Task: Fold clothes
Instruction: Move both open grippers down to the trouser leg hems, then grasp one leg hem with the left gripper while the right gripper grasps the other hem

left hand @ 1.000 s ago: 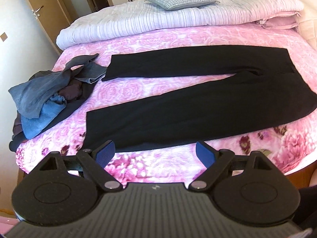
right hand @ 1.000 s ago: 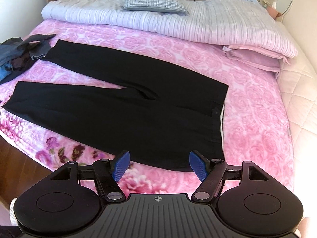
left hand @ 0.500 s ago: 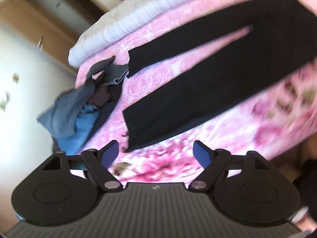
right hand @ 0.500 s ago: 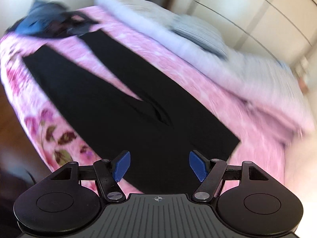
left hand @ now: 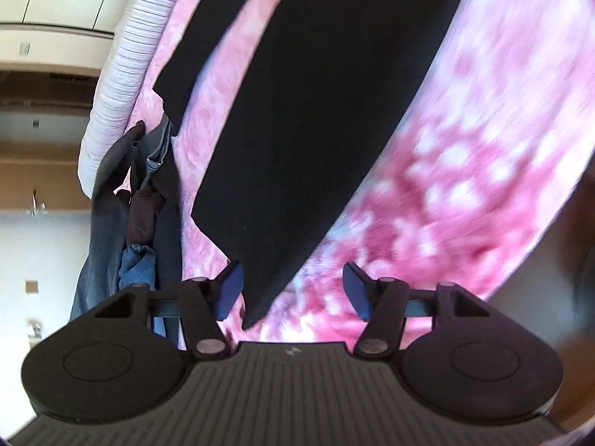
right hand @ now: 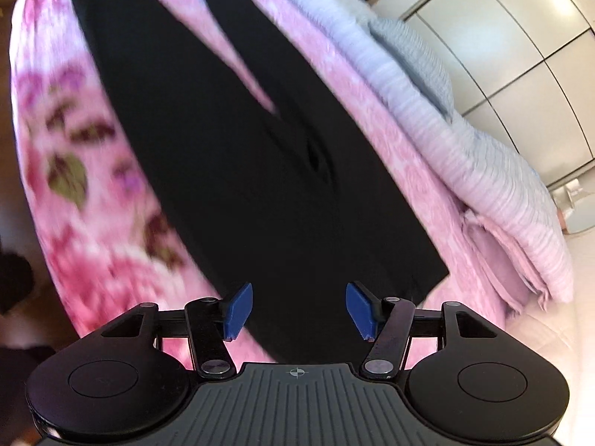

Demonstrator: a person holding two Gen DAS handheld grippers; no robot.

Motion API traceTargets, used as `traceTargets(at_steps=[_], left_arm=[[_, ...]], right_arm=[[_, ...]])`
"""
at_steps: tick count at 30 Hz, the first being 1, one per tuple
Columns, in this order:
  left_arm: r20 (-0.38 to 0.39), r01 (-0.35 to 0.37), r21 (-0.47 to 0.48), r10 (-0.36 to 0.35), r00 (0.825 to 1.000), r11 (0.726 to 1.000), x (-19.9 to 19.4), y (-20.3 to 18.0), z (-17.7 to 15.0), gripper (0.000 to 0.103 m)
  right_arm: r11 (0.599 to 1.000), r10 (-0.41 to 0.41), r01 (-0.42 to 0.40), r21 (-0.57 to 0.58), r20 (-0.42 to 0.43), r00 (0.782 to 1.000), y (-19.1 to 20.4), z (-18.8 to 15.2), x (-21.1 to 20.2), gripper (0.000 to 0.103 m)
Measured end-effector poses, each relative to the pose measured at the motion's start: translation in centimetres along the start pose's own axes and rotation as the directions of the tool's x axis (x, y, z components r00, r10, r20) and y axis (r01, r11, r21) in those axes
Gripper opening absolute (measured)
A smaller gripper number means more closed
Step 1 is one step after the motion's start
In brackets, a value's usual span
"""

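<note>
Trousers (left hand: pixel 305 119) nearer, both tools lowered, narrowing

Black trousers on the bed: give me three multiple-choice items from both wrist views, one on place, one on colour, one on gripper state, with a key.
1. Where does the heap of other clothes lie?
A. by the leg hems of the black trousers
B. on the pillow
C. on the floor

2. What colour is the bedspread?
A. plain white
B. pink, flowered
C. green

3. How does the right gripper stand?
A. shut on the pillow
B. shut, empty
C. open over the trousers' waist end

Key: 1 A, the heap sits beside the hems in the left view. 2 B, pink flowers show in both views. 3 C, its blue pads stand apart with black cloth between them; the jaws have just been closing.
</note>
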State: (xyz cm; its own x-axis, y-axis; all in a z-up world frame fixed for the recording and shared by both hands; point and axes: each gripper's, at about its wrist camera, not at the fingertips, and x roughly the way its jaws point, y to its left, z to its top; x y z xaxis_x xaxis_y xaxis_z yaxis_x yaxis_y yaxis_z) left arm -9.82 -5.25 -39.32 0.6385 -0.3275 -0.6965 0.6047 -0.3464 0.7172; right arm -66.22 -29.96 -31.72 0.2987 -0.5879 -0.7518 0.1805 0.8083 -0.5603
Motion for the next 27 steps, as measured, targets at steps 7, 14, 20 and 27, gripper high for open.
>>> traceTargets(at_steps=[7,14,20,27], left_arm=[[0.004,0.031,-0.046,-0.031,1.0,0.998,3.9,1.9,-0.1,0.012],[-0.02,0.02,-0.053,-0.021,1.0,0.998,4.3,2.2,0.6,0.008],[-0.062,0.02,-0.093,-0.025,0.998,0.995,4.9,2.3,1.4,0.003],[-0.119,0.036,-0.121,-0.051,0.992,0.992,3.4,4.2,2.6,0.002]], right_arm=[[0.991,-0.055,0.04,-0.126,-0.117,0.992,3.7,-5.0,3.1,0.059],[0.915,-0.256,0.206,-0.348,-0.104,0.961,4.0,-10.3,7.7,0.059],[0.86,-0.291,0.237,-0.451,-0.054,0.955,0.9,-13.4,12.4,0.053],[0.902,-0.193,0.132,-0.412,-0.111,0.975,-1.4,-13.2,13.1,0.004]])
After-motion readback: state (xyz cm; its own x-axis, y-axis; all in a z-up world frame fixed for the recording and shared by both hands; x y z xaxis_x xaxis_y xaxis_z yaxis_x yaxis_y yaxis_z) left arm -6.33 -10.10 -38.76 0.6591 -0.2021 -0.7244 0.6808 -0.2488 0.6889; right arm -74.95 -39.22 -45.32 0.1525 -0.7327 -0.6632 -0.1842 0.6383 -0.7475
